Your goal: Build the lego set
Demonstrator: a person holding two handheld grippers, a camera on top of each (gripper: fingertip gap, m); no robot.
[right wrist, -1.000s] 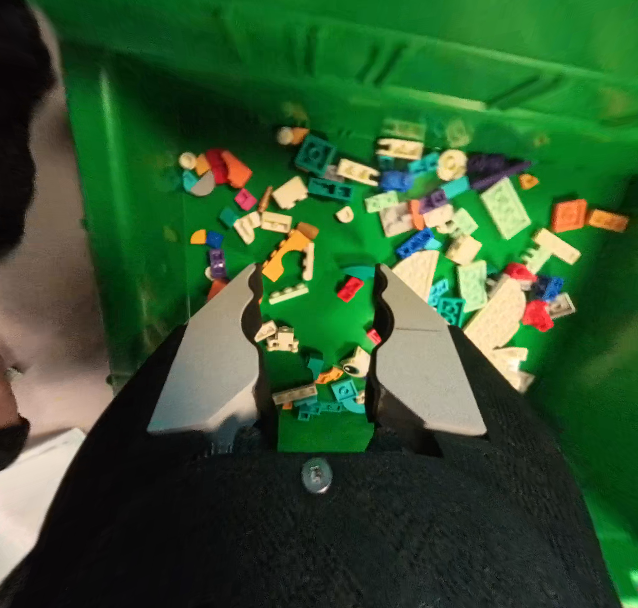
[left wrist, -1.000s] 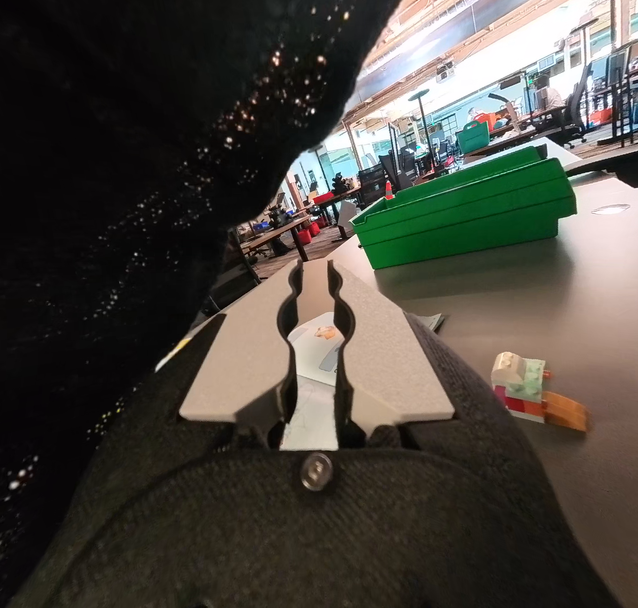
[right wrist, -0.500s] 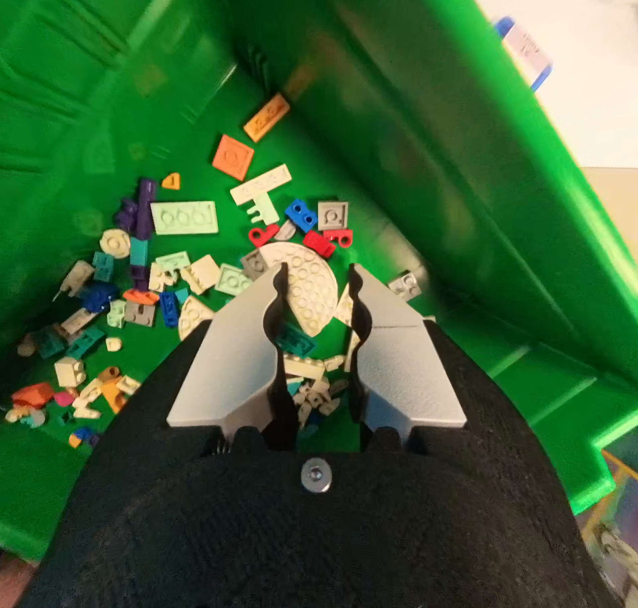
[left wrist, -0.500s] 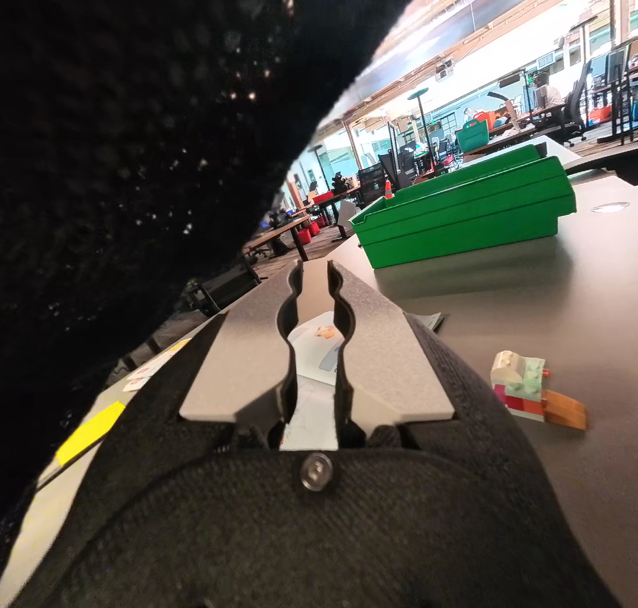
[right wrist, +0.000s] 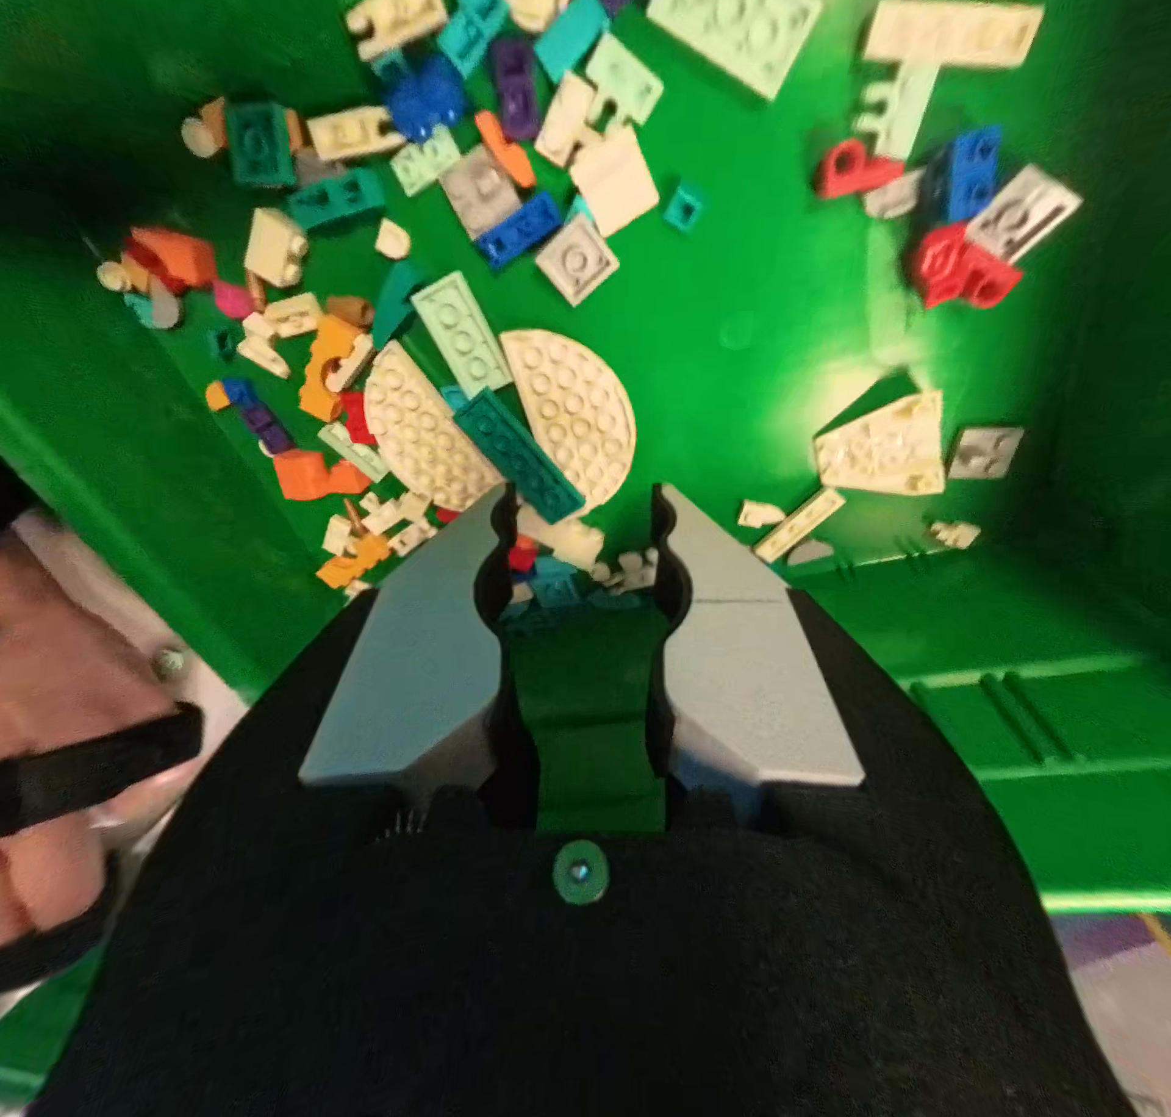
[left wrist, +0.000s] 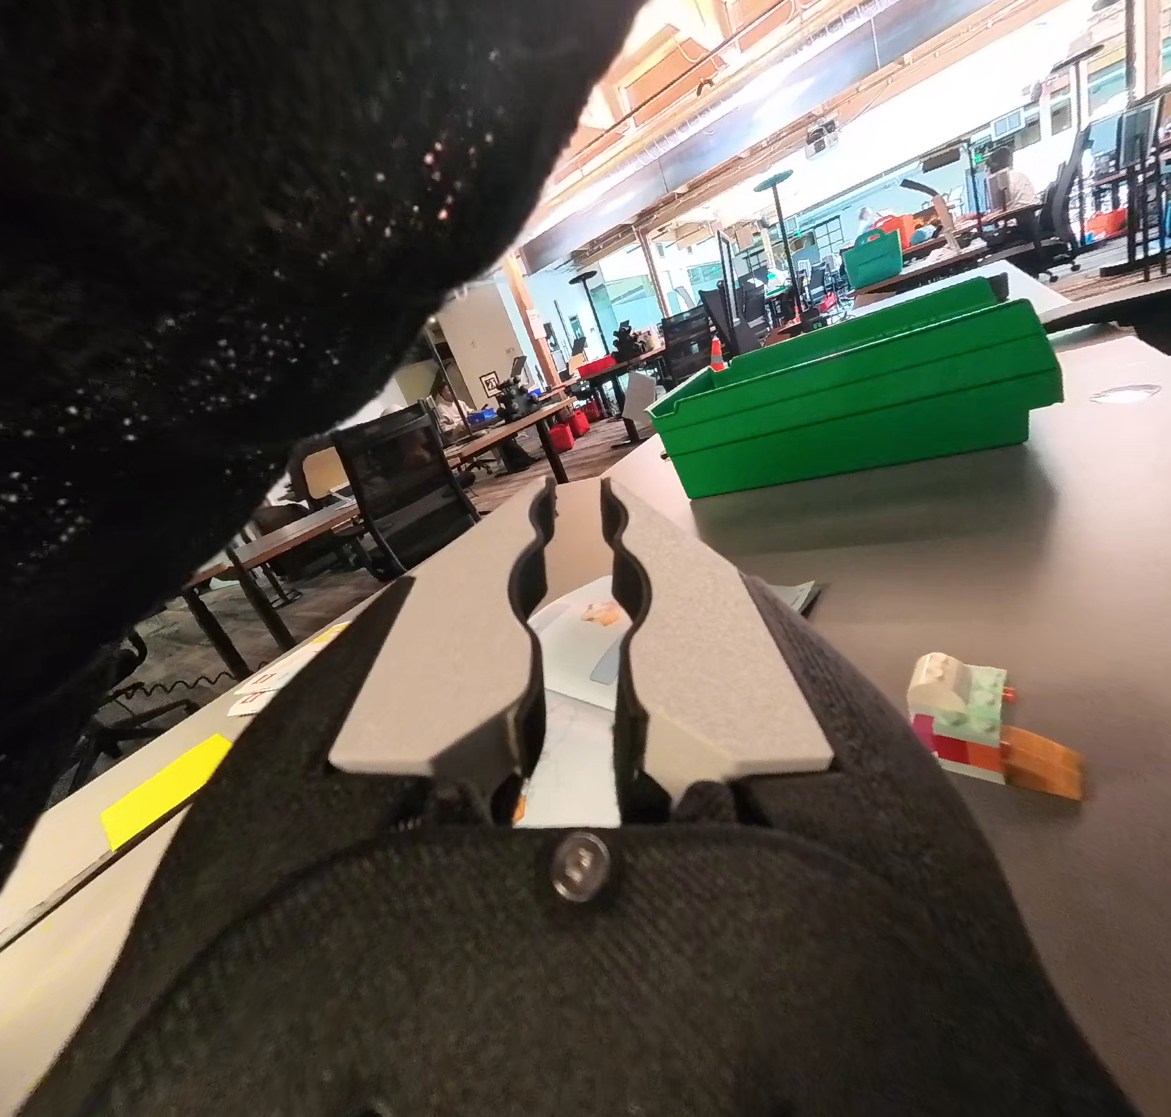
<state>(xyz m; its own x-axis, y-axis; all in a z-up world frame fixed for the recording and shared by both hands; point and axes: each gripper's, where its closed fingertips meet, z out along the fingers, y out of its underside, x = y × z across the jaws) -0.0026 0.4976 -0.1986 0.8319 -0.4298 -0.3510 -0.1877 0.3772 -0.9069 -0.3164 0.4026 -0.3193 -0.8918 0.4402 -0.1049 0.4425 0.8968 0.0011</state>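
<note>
My right gripper is open and empty, hanging inside the green bin just above a heap of loose Lego pieces. A teal long plate lies across two cream half-round plates right ahead of its fingertips. My left gripper is empty, its jaws a narrow gap apart, low over a white instruction sheet on the grey table. A small partly built Lego model, cream, mint, red and orange, sits on the table to its right.
Stacked green trays stand at the far right of the table. A black sleeve fills the upper left of the left wrist view. A strip of yellow tape marks the table's left edge. A hand shows beside the bin. The tips of one gripper are about 35 cm away from the tips of the other.
My right gripper has swung across the bin and come closer to the pieces; its jaws are narrower than a second ago. The black sleeve has drawn back up and left. The left gripper has not moved.
</note>
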